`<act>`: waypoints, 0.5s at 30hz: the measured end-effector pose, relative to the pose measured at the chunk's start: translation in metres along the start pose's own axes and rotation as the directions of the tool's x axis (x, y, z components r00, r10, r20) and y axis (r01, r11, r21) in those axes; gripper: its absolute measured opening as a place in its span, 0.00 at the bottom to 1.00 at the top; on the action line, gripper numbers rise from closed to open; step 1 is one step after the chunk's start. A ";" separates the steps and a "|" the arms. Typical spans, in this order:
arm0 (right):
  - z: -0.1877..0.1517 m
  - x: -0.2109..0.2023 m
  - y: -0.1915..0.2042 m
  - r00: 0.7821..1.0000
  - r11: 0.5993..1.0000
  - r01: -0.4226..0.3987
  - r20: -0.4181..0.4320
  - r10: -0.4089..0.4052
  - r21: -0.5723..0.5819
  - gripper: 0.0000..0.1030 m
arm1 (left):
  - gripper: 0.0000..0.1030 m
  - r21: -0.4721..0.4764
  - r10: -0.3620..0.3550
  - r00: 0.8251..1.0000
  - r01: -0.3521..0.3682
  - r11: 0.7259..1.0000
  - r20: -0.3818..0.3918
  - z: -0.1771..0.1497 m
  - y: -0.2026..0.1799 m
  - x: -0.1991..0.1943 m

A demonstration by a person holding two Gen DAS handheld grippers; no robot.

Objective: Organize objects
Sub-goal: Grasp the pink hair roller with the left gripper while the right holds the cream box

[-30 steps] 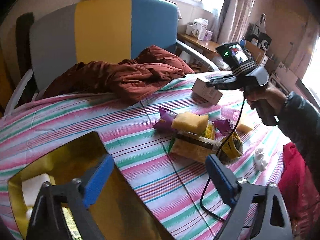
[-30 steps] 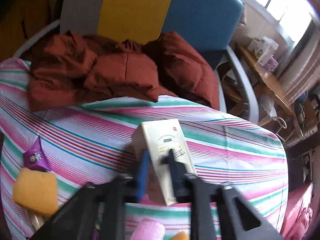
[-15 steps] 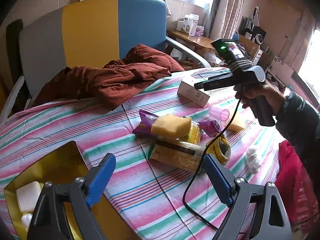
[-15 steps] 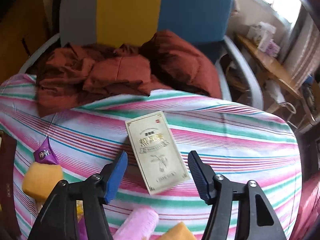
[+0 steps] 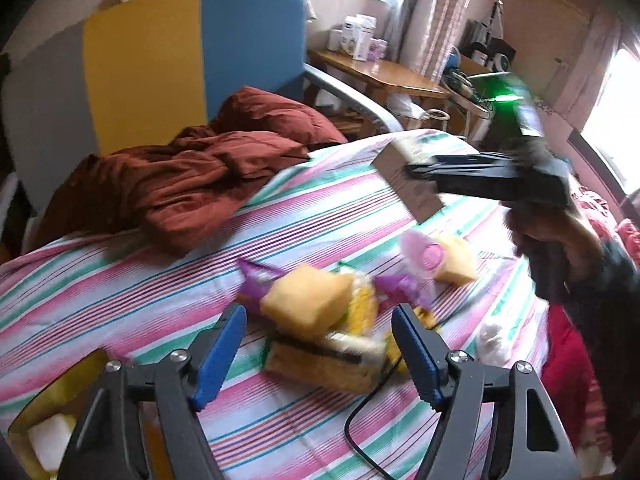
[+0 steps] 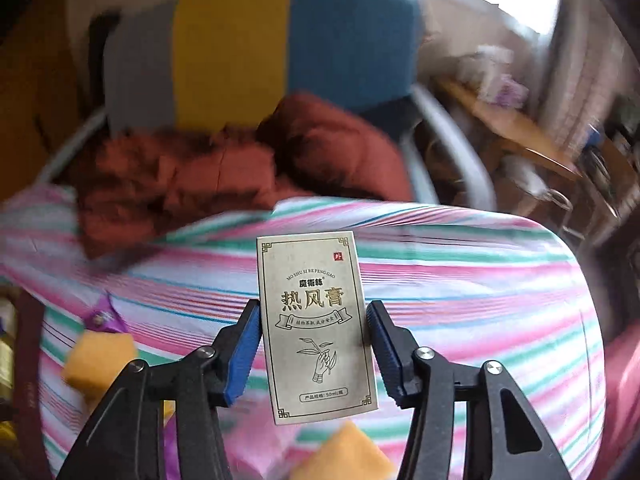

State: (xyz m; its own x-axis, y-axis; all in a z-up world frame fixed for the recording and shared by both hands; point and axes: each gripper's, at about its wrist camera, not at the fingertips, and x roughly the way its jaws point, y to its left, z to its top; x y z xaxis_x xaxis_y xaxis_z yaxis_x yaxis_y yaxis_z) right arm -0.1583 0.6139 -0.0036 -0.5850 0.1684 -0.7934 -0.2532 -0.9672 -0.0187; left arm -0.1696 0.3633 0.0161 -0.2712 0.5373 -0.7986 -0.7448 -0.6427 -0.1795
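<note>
Only the right wrist view shows the right gripper (image 6: 312,344) closing around the box's (image 6: 316,320) printed face

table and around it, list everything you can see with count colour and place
striped cloth: one, pink, green and white, over the table
quilted jacket: one, rust red, far edge of the table
chair: one, grey, yellow and blue, behind the jacket
paper box: one, beige with dark print, between the right jaws
sponges: three, yellow, mid table
purple wrappers: two, by the sponges
cracker pack: one, under the near sponge
pink cup: one, on its side
gold box: one, near left
left gripper: jaws closing, nothing held
right gripper: jaws closing on the box
</note>
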 end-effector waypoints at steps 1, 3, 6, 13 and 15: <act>-0.007 -0.018 -0.010 0.999 0.999 -0.002 0.035 0.000 0.041 0.52 | 0.70 0.002 -0.015 1.000 0.015 1.000 -0.013 0.007 -0.006 0.008; -0.019 -0.047 -0.025 0.996 0.995 0.014 0.089 -0.024 0.102 0.52 | 0.69 0.005 -0.046 0.998 0.046 0.999 -0.032 0.016 -0.016 0.018; -0.041 -0.081 -0.047 0.984 0.981 0.043 0.163 -0.075 0.188 0.52 | 0.69 0.021 -0.084 0.995 0.085 0.996 -0.059 0.032 -0.043 0.040; -0.081 -0.085 -0.073 0.973 0.941 -0.034 0.227 -0.046 0.336 0.52 | 0.69 0.076 -0.109 0.984 0.121 0.990 -0.144 0.048 -0.103 0.092; -0.085 -0.082 -0.076 0.974 0.936 -0.037 0.223 -0.045 0.349 0.52 | 0.67 0.093 -0.082 0.982 0.099 0.991 -0.172 0.049 -0.116 0.112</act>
State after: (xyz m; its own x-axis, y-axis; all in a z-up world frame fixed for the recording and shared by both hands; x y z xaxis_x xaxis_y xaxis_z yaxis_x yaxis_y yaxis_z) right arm -0.0259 0.6577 0.0112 -0.7302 0.2496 -0.6360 -0.4845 -0.8455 0.2244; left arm -0.1438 0.5249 -0.0246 -0.1002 0.4860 -0.8682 -0.8215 -0.5327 -0.2034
